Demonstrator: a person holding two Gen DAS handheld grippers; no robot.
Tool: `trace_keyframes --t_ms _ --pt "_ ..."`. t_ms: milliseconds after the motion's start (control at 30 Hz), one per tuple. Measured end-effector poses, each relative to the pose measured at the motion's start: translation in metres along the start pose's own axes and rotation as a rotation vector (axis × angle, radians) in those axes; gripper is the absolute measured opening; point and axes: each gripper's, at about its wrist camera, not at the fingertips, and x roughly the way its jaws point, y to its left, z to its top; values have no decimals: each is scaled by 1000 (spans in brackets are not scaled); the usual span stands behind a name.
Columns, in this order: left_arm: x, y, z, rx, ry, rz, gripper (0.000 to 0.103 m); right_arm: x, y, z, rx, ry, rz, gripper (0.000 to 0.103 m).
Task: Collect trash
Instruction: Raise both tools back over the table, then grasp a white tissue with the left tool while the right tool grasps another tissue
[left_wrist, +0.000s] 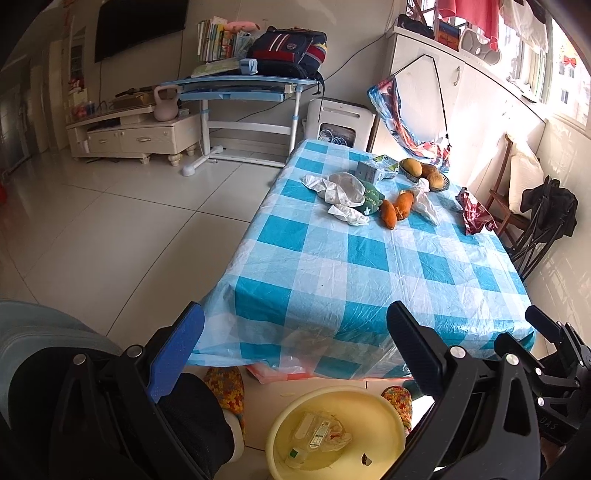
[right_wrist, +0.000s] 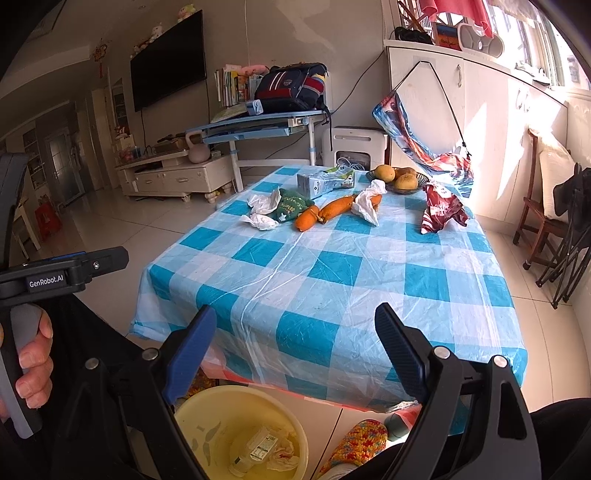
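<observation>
We hold both grippers above the near edge of the table (right_wrist: 332, 280), and each stands with its jaws wide apart, gripping and touching nothing: the left gripper (left_wrist: 295, 332) and the right gripper (right_wrist: 295, 336) frame only checked tablecloth between their fingers. The trash still on the table lies toward the far edge, well apart from both: crumpled white tissues (right_wrist: 263, 206), a green wrapper (right_wrist: 291, 208), a white plastic bag (right_wrist: 365, 205) beside the orange sweet potatoes (right_wrist: 334, 208), and a red wrapper (right_wrist: 439, 212) near the far right corner. Below the near edge, on the floor, sits a yellow basin (left_wrist: 384, 417) with discarded packaging (left_wrist: 314, 435) in it, just under the jaws. Only the right wrist view shows our left hand (right_wrist: 35, 354) around its gripper's handle; only the left wrist view shows the right gripper's side at its right edge.
</observation>
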Motion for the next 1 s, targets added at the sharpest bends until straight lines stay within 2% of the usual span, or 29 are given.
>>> trace_keyframes --t_ms 233,433,567,700,767,833,867,900,933,967,1000 --pt "28 -20 29 94 27 -24 96 5 -15 23 15 14 0 84" --pt "93 -40 63 83 83 -37 96 23 -36 53 -2 23 -3 84" --pt "138 -57 82 58 91 -30 94 42 -47 70 -14 25 6 84" --pt "184 -69 97 45 136 -46 79 63 -51 83 -29 36 19 84" --pt "204 -76 99 63 167 -50 62 74 -51 89 -41 41 27 84" --pt "221 -78 99 66 208 -71 37 84 -51 95 -54 46 38 84" --pt "221 -77 99 74 188 -67 35 90 -50 99 -63 48 44 84" --pt "223 -77 99 84 200 -71 23 96 -49 103 -75 49 49 84" --pt "223 -74 100 88 206 -83 18 102 -47 108 -87 49 56 84" --pt "221 -69 101 79 222 -121 17 109 -45 114 -100 49 66 84" --pt "217 -61 101 60 231 -128 14 115 -41 119 -115 48 75 84"
